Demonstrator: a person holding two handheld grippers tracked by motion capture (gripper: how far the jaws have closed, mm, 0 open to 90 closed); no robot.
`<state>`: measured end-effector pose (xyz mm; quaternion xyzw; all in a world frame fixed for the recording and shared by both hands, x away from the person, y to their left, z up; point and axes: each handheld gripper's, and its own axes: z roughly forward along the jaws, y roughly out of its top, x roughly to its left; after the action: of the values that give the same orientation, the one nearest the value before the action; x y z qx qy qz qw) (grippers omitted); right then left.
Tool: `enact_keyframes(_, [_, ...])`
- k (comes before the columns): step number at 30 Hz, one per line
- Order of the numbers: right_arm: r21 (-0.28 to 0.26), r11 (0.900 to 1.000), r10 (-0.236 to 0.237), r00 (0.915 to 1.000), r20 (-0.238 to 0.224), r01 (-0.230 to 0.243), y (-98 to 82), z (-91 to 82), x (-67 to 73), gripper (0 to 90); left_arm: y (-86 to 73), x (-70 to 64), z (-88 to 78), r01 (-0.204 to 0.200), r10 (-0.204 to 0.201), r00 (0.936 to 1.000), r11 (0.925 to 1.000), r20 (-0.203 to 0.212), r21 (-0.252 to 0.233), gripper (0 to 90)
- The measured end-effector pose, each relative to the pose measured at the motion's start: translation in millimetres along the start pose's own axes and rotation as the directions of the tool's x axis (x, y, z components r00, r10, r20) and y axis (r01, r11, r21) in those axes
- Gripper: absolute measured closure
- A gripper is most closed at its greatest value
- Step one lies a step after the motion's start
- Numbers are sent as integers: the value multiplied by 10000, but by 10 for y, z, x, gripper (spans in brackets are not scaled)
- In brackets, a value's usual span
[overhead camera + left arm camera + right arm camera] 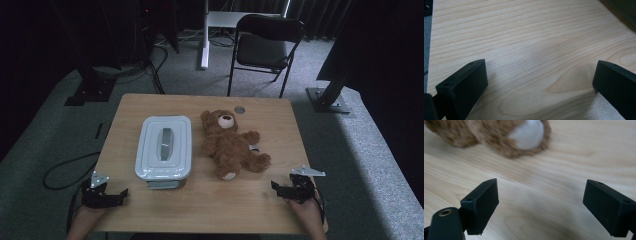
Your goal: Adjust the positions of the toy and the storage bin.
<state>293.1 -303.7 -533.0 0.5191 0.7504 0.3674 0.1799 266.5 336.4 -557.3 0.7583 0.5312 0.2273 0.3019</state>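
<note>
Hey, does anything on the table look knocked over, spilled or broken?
Nothing stands out. The teddy bear lies on its back, slanted, beside the lidded grey box, whose lid sits square. No spills or damage show on the wooden table.

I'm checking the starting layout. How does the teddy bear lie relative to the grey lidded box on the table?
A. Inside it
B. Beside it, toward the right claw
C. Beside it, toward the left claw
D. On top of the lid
B: the teddy bear lies on the table beside the lidded box, on the right claw's side.
</note>
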Motion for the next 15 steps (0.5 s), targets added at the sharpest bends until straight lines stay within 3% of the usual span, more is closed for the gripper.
enact_keyframes(15, [-595,9970,-524,9981,-332,503,503,2,225,125,1,1,-2,-10,10,10000,10000,5,21,4])
